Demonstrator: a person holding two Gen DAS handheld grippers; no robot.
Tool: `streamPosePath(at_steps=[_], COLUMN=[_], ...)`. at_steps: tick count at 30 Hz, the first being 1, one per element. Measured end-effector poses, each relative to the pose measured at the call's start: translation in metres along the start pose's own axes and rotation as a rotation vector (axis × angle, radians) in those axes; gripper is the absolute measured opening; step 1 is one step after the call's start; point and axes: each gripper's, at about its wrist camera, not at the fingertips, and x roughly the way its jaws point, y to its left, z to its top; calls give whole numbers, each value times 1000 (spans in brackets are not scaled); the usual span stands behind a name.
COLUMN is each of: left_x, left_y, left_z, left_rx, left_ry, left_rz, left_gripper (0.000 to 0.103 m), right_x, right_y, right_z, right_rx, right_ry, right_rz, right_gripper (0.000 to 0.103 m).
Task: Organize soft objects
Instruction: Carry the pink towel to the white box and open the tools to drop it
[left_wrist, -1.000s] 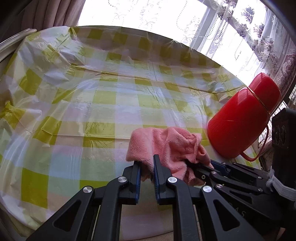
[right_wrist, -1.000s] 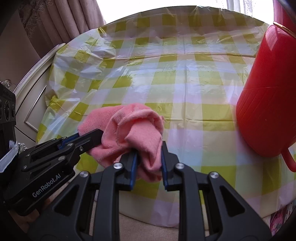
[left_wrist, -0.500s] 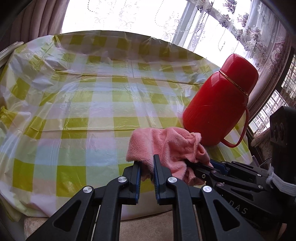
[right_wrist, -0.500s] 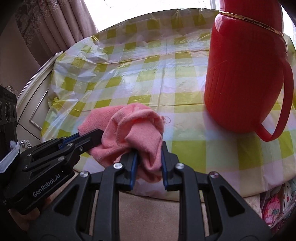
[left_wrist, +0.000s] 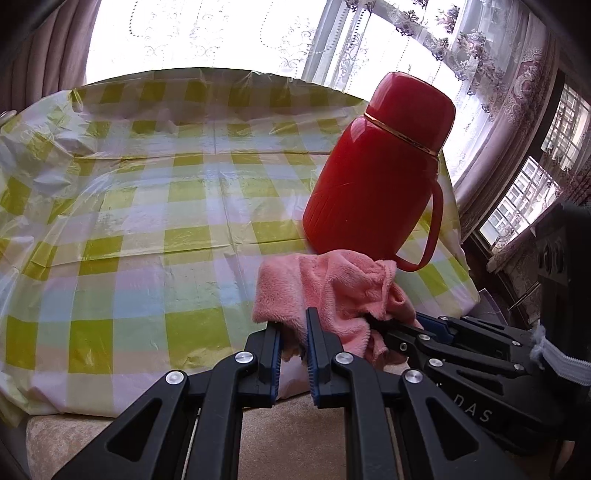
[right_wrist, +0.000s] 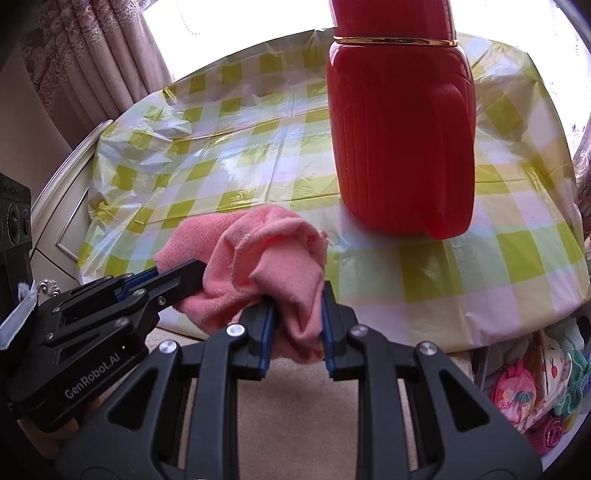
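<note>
- The left tongs (left_wrist: 293, 332) are nearly closed, clenched on a fold of the pink cloth (left_wrist: 332, 288); only that thin fold keeps the blue-lined jaws apart.
- The right tongs (right_wrist: 297, 317) stand a little wider, gripping a thicker bunch of the same cloth (right_wrist: 258, 254) between their jaws.
- In the right view the left tongs (right_wrist: 177, 273) come in from the side, their tips buried in the cloth's edge.
- In the left view the right tongs (left_wrist: 384, 325) reach in from the right, tips under the cloth's folds.
- The cloth hangs crumpled between both tongs, held at the near edge of the bench (left_wrist: 147, 221); whether it touches the bench cannot be told.
- A red flask (left_wrist: 376, 177) stands upright on the bench just behind the cloth, handle facing the near right.
- Count: one cloth, one flask, two tongs.
- Below the bench, right of the flask in the right view, lies a heap of coloured fabrics (right_wrist: 532, 391).
</note>
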Motion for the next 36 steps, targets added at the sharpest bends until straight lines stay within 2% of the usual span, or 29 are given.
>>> streamPosePath(at_steps=[10,19,36], left_x=[-9,-13,21], left_y=[-55,-105,-173], left_z=[-17,-33,-43], left_rx=[55,119,168], left_ry=[-7,-1,79], left_rz=[-34,-78,-169], left_gripper=[12,12,12], right_x=[-42,-82,-117], right_y=[-32,-59,-121], right_z=[-27,-51,-72], right_rx=[31,53,163], right_ry=[-41,-77,-81], right_rz=[-57,-141,-255], right_gripper=[25,25,25])
